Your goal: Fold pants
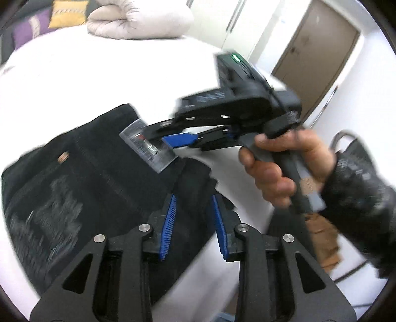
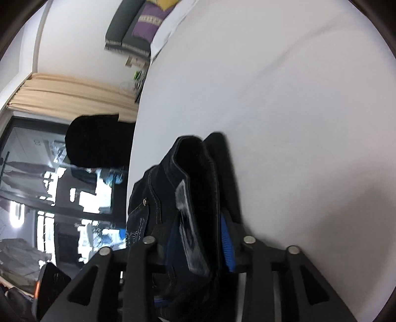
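Dark denim pants (image 1: 81, 178) lie bunched on the white bed (image 1: 74, 81), lifted at their near edge; the fold looks under way, not yet laid flat. Left gripper (image 1: 193, 210): jaws clenched on a thick fabric edge. Right gripper (image 2: 198, 228), right of it: jaws gripping the waistband by the tag (image 2: 190, 228).

white bed (image 1: 74, 81) | folded duvet (image 1: 138, 19) | brown door (image 1: 314, 59) | beige curtain (image 2: 71, 96)

The dark denim pants (image 1: 81, 178), bearing a copper rivet and a clear tag, lay bunched on the white bed, one thick folded edge lifted.
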Motion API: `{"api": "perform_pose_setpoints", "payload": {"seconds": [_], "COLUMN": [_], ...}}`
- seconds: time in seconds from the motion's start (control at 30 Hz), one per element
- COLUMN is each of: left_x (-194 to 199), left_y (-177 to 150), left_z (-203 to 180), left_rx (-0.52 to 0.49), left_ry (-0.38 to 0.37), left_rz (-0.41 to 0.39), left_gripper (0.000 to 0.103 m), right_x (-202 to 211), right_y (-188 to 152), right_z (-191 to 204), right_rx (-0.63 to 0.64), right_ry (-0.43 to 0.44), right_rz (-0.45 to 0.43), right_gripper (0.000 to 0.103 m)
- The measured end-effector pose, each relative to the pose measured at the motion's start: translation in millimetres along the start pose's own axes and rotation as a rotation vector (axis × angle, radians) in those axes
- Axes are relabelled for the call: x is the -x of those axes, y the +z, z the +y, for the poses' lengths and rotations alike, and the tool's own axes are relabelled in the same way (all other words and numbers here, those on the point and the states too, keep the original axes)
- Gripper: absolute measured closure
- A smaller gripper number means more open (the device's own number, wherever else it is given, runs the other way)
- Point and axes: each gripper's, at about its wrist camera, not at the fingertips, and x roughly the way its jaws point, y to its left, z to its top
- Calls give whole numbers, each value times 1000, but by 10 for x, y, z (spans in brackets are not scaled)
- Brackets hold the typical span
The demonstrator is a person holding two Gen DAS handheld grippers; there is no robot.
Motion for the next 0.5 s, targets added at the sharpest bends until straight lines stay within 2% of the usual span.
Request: {"api": "perform_pose_setpoints", "payload": {"seconds": [0.03,0.1,0.17,0.2,0.23,0.3,0.33,0.43,0.5], "left_x": [143,444,587,615,652,706,683,504,329], "left_y": [-53,-145,-160,-169,-145,-58,-21,100,18], "left_z": [86,291,547,709,874,1170,1345,1716,1862], "left_rx": [29,83,134,164,195,256,283,319,344], "left_ry": [-20,-38,-14,-1,26,49,54,142,143], "left_rz": [-8,-57,-97,-117,-132,-163,-162,-116,-49], "left_gripper": [73,73,73,73,73,73,73,73,73], "right_x": [110,281,367,347,284,92,25,-186,-249], "right_y": [-23,-67,-150,-190,-235,-322,-352,-413,-460], "right_z": [-13,54,275,393,509,663,661,486,351], "right_rx": [-19,-25,30,60,87,131,138,85,65], "right_ry": [-24,-6,30,42,41,25,14,-62,-121], "right_rz": [-29,-73,-90,-80,-60,-1,15,57,59], "right_gripper": [63,63,72,83,88,91,91,92,103]}}
